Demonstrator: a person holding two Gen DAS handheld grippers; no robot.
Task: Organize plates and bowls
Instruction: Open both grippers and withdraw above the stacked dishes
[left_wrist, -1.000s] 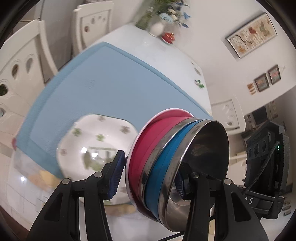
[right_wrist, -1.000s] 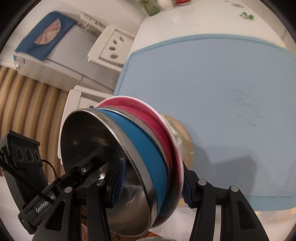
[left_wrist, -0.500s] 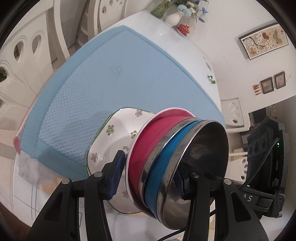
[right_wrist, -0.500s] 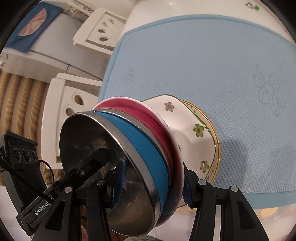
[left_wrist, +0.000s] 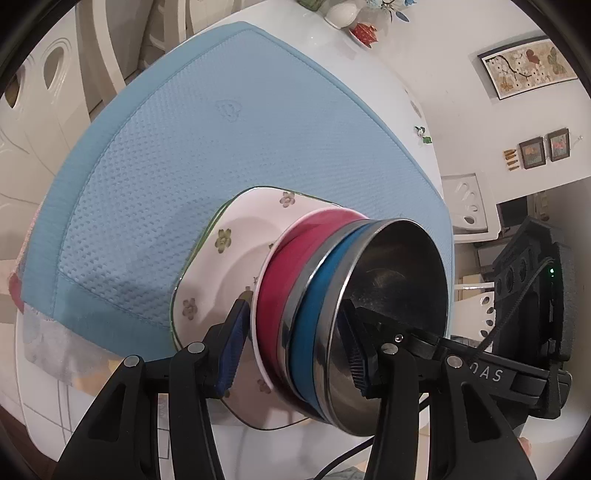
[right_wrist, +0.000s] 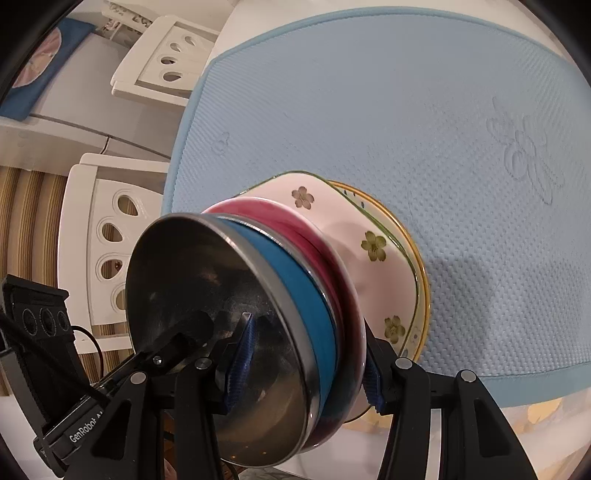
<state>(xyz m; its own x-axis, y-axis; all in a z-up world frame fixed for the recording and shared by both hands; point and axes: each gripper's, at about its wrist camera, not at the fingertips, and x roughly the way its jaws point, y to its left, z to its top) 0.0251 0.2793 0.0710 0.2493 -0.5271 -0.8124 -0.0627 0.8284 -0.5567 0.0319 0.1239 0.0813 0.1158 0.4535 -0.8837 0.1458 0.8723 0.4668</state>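
Note:
Two nested steel bowls, a red-sided one (left_wrist: 280, 280) and a blue-sided one (left_wrist: 319, 295) inside it, are held between both grippers. My left gripper (left_wrist: 291, 343) is shut on their rims; so is my right gripper (right_wrist: 306, 362), which grips the bowls (right_wrist: 310, 291) from the opposite side. The stack sits in a white square flowered dish (left_wrist: 221, 266), also in the right wrist view (right_wrist: 369, 236), which rests on a yellow-rimmed plate (right_wrist: 421, 266) at the near edge of the blue mat (left_wrist: 177, 147).
The blue mat (right_wrist: 406, 110) covers a white table (left_wrist: 362, 70). A vase and a small red object (left_wrist: 364, 29) stand at its far end. White chairs (right_wrist: 110, 240) stand along the table's side.
Both grippers have lowered the nested bowls toward the table and onto the flowered dish; the dish and mat loom larger and closer than before.

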